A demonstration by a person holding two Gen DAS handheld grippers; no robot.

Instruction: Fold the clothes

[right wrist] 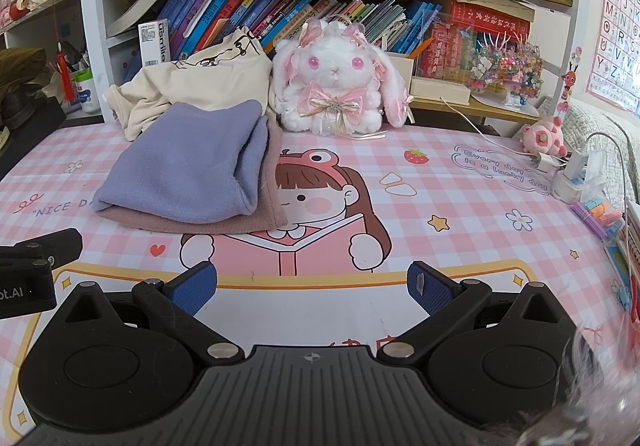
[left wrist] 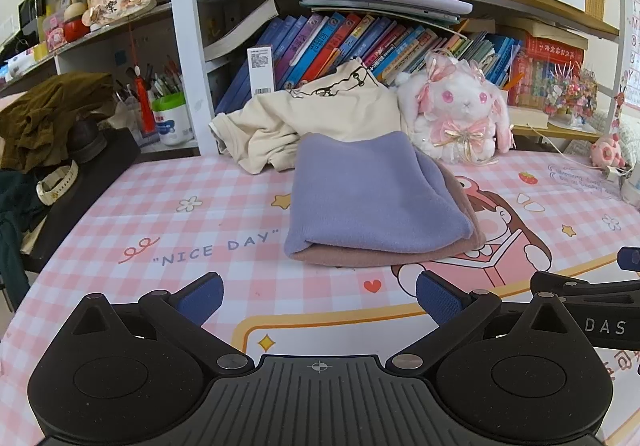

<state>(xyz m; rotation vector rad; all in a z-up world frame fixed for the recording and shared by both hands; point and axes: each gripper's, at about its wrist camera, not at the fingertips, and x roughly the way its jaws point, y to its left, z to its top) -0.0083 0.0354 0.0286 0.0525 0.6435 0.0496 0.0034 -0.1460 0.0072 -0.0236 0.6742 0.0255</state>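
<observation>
Folded lavender garment [left wrist: 376, 194] sits squarely stacked on a folded dusty-pink garment [left wrist: 384, 252]; pink edge shows along the front and right side. Stack lies on the pink-check surface [left wrist: 160, 206], just in front of the crumpled cream shirt [left wrist: 320, 114] and left-front of the plush bunny [left wrist: 460, 114]. Left hand-held gripper [left wrist: 318, 298]: jaws wide apart, empty. Right hand-held gripper [right wrist: 312, 288]: same, wide apart, nothing held. Both near side of the stack, not touching.
</observation>
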